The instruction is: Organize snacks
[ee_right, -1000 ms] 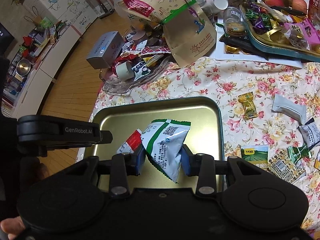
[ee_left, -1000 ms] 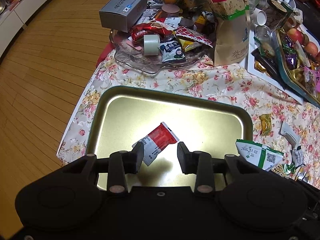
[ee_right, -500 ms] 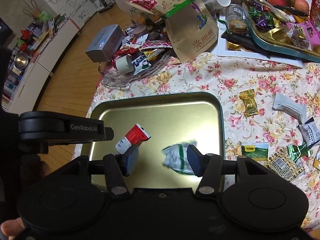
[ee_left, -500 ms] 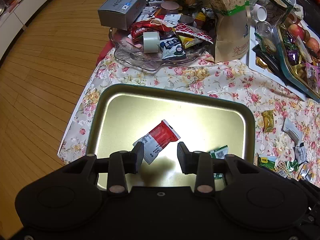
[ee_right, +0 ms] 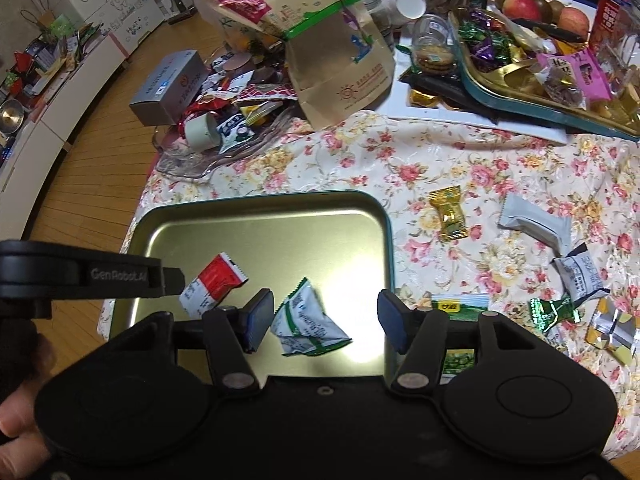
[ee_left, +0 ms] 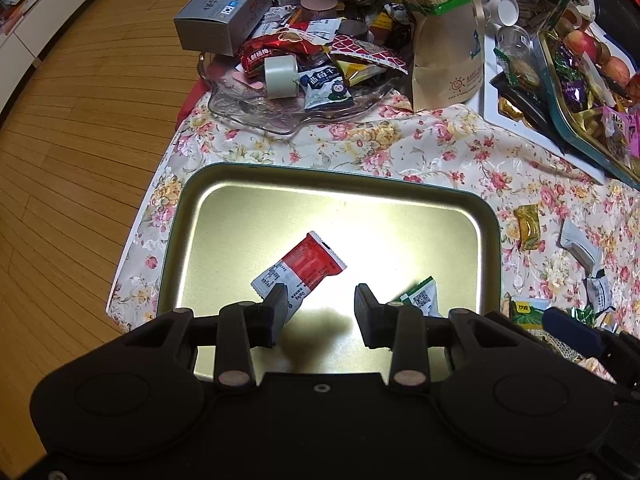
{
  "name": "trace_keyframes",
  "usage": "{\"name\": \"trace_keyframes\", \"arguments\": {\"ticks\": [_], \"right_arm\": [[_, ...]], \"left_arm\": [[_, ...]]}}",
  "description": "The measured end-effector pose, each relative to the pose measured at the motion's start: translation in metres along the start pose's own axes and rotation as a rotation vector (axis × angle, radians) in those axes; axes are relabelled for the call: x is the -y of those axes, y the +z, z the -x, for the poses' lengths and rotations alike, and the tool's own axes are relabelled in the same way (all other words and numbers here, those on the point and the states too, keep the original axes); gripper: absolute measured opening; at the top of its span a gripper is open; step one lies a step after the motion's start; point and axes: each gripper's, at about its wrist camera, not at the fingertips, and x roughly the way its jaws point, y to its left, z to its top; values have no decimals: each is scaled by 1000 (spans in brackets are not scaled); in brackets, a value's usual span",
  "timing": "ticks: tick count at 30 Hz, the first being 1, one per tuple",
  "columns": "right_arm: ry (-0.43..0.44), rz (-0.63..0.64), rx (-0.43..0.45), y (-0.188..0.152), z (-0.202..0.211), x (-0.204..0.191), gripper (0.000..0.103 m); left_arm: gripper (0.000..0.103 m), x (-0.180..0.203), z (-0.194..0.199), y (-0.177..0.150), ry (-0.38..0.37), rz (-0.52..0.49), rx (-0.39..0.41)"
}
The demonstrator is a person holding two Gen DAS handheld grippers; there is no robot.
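A gold tray with a green rim lies on the flowered tablecloth. A red-and-white packet rests on it. My left gripper hangs open just above that packet with nothing between its pads. A green-and-white packet lies crumpled on the tray. My right gripper is over it; its jaws are opening and the pads stand clear of the packet. Loose snacks lie on the cloth to the right: a yellow candy, a grey packet and small green ones.
A glass dish piled with snacks, a grey box and a paper bag stand behind the tray. A teal tray of sweets sits at the back right. The table edge and the wooden floor are to the left.
The right gripper's jaws spread apart and the green-and-white packet fell from between them onto the tray. The left gripper and the red packet stayed where they were.
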Motion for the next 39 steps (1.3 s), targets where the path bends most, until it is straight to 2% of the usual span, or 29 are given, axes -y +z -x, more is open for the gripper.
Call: {"name": "trace_keyframes", "arguments": {"ticks": [5,8,12,19,29,34,39], "right_arm": [[-44,10,44,1,1,10,65],[-86,26,93,0,4,16,73],[-160,53,153,1,8,27,78],[-261,49,210,4,16,54,80],[-333,-70,160,2,17,107,79],[-326,-125,103,-2,13,132,79],[-350,-151,87,-9,12,156,78]], "left_arm": [[45,5,-1,0,-5,-13,-3],[45,9,-1,-1,-10,-22,-4],[45,16,0,0,-15,-42,-1],[45,27,3,1,-28,-58,6],[45,59,8,1,-62,-108,13],[45,83,9,0,-79,-147,11],[45,111,10,-1,-102,-185,5]]}}
